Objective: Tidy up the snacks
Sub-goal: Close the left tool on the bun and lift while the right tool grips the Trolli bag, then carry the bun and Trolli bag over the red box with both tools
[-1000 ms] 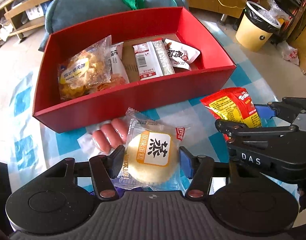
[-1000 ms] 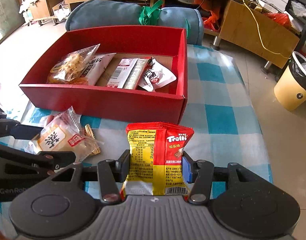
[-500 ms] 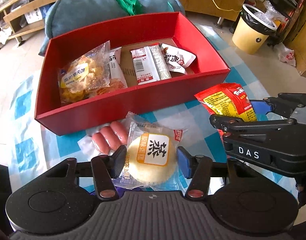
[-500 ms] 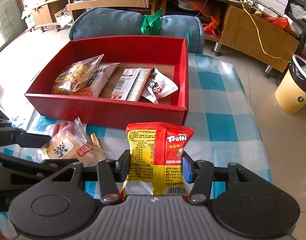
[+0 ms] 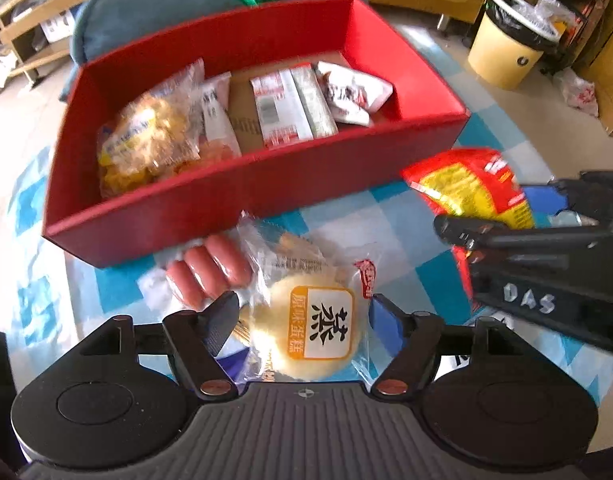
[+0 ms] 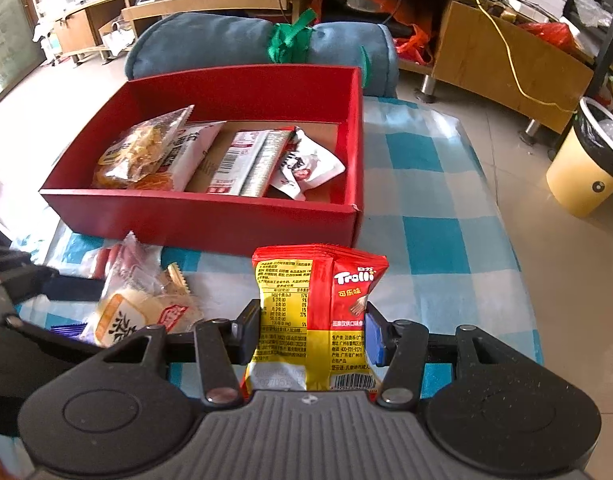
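Lifted and carried nearer the red box [image 6: 210, 220] at 12 o'clock: right gripper [image 6: 312, 332] clenched on Trolli packet [image 6: 318, 312], left gripper [image 5: 302, 316] grasping steamed cake [image 5: 306, 328]. Risks snagging sausage pack [image 5: 210, 272] underneath, or colliding side by side.

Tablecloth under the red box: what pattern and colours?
Blue-and-white check on the tablecloth; clearest in right wrist view.

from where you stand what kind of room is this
Probably a lived-in home room, perhaps a living room: a low wooden cabinet cluttered with cables runs along the wall, a bin stands on the tiled floor, and a checked cloth covers the table holding the red box.
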`<state>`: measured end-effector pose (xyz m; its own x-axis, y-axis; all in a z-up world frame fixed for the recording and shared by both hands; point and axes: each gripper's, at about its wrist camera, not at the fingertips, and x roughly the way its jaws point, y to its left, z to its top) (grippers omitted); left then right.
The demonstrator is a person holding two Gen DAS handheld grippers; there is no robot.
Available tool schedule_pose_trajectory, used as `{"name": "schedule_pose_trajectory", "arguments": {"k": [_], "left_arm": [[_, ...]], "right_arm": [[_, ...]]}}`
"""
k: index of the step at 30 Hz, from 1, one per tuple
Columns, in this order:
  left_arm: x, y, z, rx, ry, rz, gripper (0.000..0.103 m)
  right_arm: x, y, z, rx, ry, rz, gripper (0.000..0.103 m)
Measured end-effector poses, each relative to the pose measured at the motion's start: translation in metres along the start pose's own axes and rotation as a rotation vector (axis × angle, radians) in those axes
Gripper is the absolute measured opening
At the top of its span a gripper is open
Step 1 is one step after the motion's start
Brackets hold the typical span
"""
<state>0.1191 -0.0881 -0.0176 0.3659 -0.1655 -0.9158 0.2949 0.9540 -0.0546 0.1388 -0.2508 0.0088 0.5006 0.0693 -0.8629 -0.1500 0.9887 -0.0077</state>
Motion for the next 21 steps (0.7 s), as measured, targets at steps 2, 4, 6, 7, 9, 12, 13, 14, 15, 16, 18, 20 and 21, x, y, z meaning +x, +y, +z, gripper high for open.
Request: {"name": "schedule_pose_trajectory", "arguments": {"k": [2,4,6,7,9,12,13,14,15,16,18,20,21], "left_arm": [[0.008,-0.002,-0.002,0.000,0.018,0.010,0.081],[0.018,-0.003,-0.006,-0.002,0.042,0.033,0.069],[0.020,-0.003,-0.009,-0.002,0.051,0.044,0.067],[0.018,-0.003,-0.009,-0.002,0.046,0.045,0.066],[0.013,-0.001,-0.010,-0.013,0.038,0.033,0.066],[0.001,0.001,-0.009,-0.013,0.008,0.032,0.066],[-0.003,0.002,-0.008,-0.015,-0.002,0.029,0.066],[-0.007,0.003,-0.007,-0.019,-0.009,0.022,0.066],[-0.012,0.004,-0.007,-0.024,-0.017,0.014,0.066],[-0.015,0.005,-0.006,-0.028,-0.024,0.010,0.066],[-0.021,0.007,-0.003,-0.035,-0.037,0.004,0.066],[-0.027,0.011,-0.001,-0.045,-0.050,0.000,0.066],[-0.029,0.012,0.002,-0.049,-0.059,0.001,0.066]], "right_arm": [[0.002,-0.004,0.000,0.012,0.005,-0.007,0.045],[0.003,-0.008,-0.001,0.021,0.009,-0.015,0.045],[0.001,-0.010,-0.001,0.025,0.007,-0.014,0.045],[0.000,-0.011,-0.001,0.024,0.006,-0.012,0.045],[-0.002,-0.010,-0.001,0.020,-0.001,-0.009,0.045],[-0.005,-0.007,-0.001,0.006,-0.013,-0.009,0.045],[-0.006,-0.006,-0.001,0.004,-0.015,-0.008,0.045],[-0.006,-0.005,-0.001,0.002,-0.016,-0.008,0.045],[-0.006,-0.005,-0.001,0.000,-0.015,-0.009,0.045],[-0.006,-0.004,-0.001,-0.001,-0.016,-0.011,0.045],[-0.005,-0.004,0.000,-0.003,-0.016,-0.014,0.045],[-0.006,-0.003,0.001,-0.005,-0.022,-0.019,0.045],[-0.007,-0.002,0.002,-0.007,-0.027,-0.021,0.045]]}}
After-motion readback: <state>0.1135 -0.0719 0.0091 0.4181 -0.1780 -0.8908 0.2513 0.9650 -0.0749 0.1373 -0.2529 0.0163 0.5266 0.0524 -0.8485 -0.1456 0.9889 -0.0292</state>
